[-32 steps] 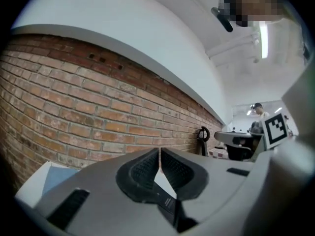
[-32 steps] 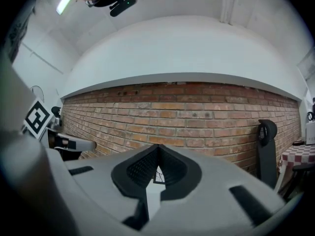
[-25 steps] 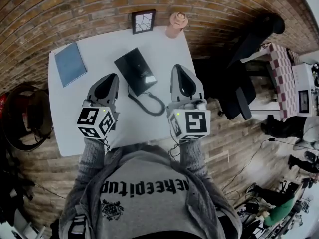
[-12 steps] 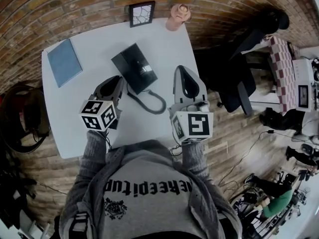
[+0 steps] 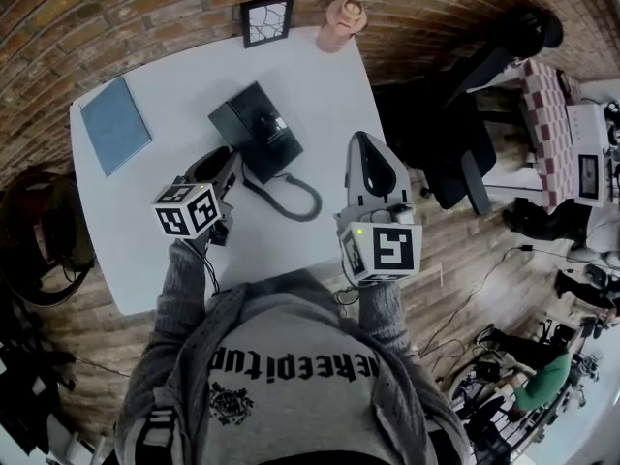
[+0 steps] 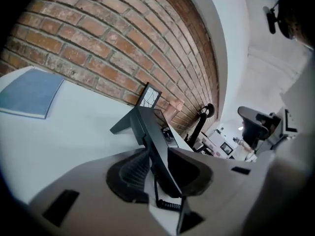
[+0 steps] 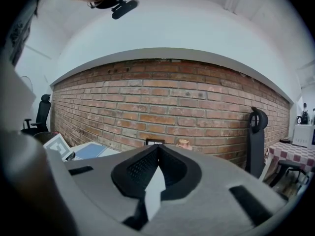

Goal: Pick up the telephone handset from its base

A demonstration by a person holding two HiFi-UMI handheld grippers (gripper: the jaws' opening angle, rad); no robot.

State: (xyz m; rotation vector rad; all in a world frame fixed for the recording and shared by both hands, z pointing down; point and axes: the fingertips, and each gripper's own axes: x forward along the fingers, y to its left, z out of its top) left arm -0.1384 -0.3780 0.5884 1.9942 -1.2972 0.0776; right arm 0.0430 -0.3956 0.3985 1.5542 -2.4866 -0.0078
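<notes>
Telephone handset (image 5: 235,141): black, lying on its base (image 5: 269,129) along the left side, about the middle of the white desk (image 5: 320,85). Coiled cord (image 5: 295,200): looped on the desk just beside the base, toward the near edge. Left gripper (image 5: 231,158): at the near end of the handset, jaws apart, handset end between the two pads; pressing on it or not, impossible to tell. Right gripper (image 5: 363,143): above the right edge of the desk, well apart from the telephone, jaws together, nothing between. Blue book (image 5: 114,124): flat, near the far left corner. Picture frame (image 5: 266,19) and small pink vase (image 5: 344,22): at the far edge, against the brick wall.
</notes>
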